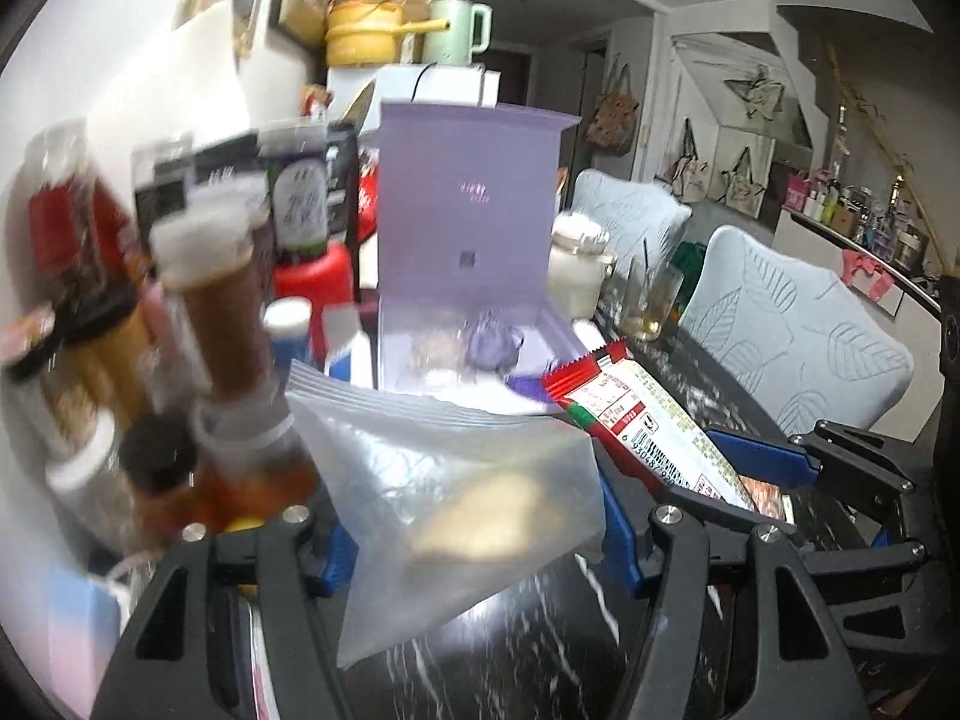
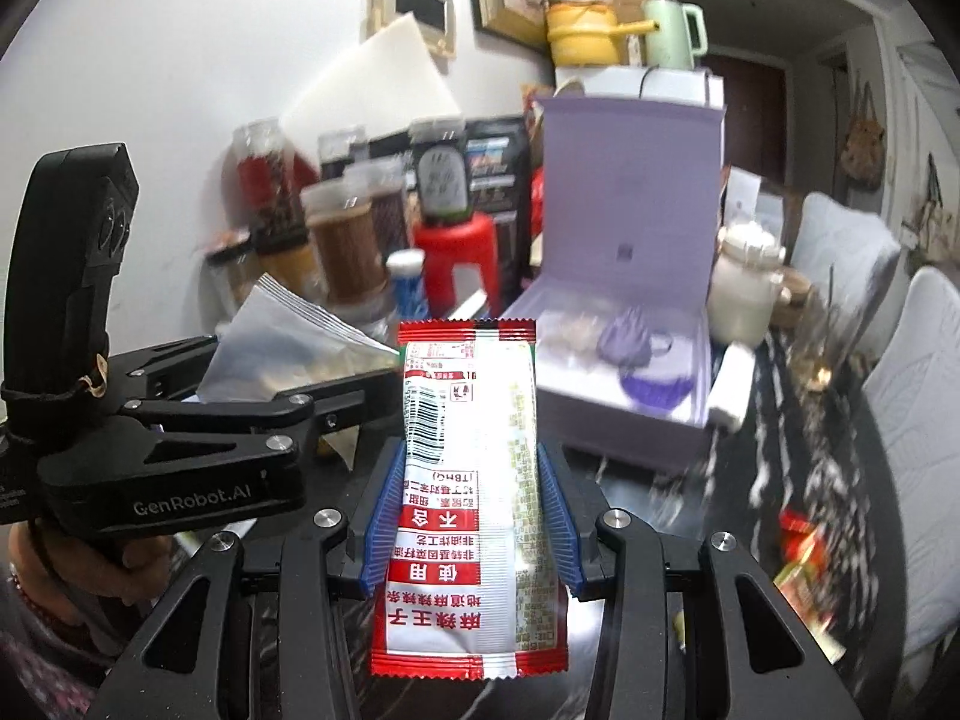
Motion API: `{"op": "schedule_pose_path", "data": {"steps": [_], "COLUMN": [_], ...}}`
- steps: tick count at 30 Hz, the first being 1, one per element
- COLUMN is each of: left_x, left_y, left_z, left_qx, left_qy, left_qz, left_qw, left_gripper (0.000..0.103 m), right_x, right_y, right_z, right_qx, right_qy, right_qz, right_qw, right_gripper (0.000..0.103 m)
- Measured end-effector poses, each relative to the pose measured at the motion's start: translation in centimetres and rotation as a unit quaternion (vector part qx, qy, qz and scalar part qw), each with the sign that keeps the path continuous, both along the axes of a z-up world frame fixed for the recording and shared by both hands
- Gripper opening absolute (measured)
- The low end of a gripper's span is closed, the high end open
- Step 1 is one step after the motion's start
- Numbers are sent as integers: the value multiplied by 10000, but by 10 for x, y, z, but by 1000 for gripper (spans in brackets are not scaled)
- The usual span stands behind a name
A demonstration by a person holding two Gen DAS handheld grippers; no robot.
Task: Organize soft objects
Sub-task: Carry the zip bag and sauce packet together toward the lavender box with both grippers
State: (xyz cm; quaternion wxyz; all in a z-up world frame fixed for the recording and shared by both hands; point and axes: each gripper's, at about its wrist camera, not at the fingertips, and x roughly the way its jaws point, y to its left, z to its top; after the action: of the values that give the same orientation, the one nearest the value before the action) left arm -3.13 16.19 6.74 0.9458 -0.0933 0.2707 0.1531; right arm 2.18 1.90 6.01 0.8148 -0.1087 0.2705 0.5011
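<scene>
**Two packets in hand, box partly filled**

The left gripper (image 1: 480, 531) clamps a clear zip bag (image 1: 456, 474); the right gripper (image 2: 471, 516) pinches a red-and-white snack packet (image 2: 468, 480). Both hover short of the open lilac box (image 2: 630, 414), which already holds some items; these two seemingly remain to be placed.

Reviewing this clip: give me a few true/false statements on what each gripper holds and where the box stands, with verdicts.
1. The right gripper holds a red and white snack packet. True.
2. The left gripper is empty. False: it grips a clear zip bag.
3. The purple box has its lid shut. False: the lid stands open.
4. A white jar stands beside the purple box. True.
5. The snack packet lies inside the box. False: it is held ahead of the box, between the right gripper's fingers.
</scene>
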Motion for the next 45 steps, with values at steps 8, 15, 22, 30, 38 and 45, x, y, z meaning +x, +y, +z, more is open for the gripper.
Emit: {"op": "schedule_pose_path", "data": {"steps": [8,15,22,30,38,45], "left_x": [29,64,108,168,222,262], "left_y": [10,19,35,68,86,100], "left_z": [36,59,74,85,73,49], "left_qx": [298,496,589,561,503,321], "left_qy": [-385,-620,-742,-551,-9,492], "left_qz": [-155,-300,-452,-371,-344,-237], "left_qw": [9987,9964,9945,9962,9981,9980], "left_gripper": [64,64,64,64,64,64], "right_x": [27,55,90,136,182,223], "right_y": [4,13,26,47,73,94], "right_z": [35,61,80,94,92,76], "right_qx": [298,455,457,378,157,-105], "right_qy": [-278,-502,-649,-759,-690,-355], "right_qz": [-207,-283,-362,-485,-477,-493], "right_qw": [9990,9973,9962,9952,9964,9981], "right_gripper": [43,43,43,43,43,43]}}
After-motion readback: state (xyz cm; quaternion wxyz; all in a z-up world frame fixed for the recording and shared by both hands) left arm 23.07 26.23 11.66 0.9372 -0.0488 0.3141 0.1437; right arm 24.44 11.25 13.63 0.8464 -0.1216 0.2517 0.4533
